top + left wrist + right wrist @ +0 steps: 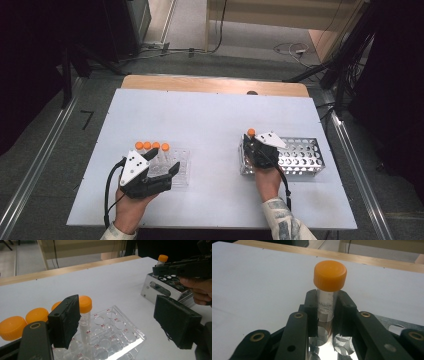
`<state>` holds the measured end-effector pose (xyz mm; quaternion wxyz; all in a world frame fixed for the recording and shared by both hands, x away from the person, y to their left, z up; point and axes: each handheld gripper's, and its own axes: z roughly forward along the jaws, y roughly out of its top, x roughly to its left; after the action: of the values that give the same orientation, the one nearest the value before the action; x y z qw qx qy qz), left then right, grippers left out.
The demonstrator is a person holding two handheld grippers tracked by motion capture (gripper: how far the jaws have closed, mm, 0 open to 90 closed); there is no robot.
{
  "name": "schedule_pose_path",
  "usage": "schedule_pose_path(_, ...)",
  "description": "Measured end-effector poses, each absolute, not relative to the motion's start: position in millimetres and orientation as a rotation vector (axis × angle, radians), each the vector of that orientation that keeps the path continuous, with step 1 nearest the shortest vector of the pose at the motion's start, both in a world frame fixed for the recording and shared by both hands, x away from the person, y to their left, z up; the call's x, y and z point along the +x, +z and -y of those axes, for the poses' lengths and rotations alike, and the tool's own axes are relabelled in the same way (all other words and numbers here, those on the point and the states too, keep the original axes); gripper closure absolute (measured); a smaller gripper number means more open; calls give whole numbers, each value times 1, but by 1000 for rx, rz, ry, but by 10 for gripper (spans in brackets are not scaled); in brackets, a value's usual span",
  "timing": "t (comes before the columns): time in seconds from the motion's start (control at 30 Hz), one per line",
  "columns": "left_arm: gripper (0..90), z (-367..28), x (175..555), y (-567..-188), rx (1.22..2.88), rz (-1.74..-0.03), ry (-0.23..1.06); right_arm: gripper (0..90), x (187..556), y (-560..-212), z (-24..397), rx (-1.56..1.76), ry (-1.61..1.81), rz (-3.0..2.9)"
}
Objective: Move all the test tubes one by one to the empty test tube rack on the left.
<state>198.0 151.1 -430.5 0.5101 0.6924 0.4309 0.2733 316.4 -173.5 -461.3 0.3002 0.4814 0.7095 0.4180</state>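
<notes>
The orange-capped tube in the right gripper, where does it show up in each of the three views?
High view: the orange-capped tube is right of centre, at the metal rack's left end.
Left gripper view: top right, above the rack.
Right gripper view: centre, clamped by the right gripper.
Shared landmark: the metal rack.

Five orange-capped tubes in all: four (pixel 152 146) stand in a row just ahead of the left gripper's (pixel 162 169) wide jaws, and one (pixel 328 293) stands upright between the right gripper's (pixel 253 145) jaws. Two racks: a clear plastic one (pixel 120 336) under the left jaws, a metal one (pixel 300 159) under the right. Two grippers, one table (pixel 210 120).
</notes>
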Motion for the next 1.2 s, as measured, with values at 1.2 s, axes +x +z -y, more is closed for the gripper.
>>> schedule_pose_path(1.2, 214, -153, 197, -429, 1651, -1040, 664, 719, 305, -426, 180, 1187, 1188, -1825)
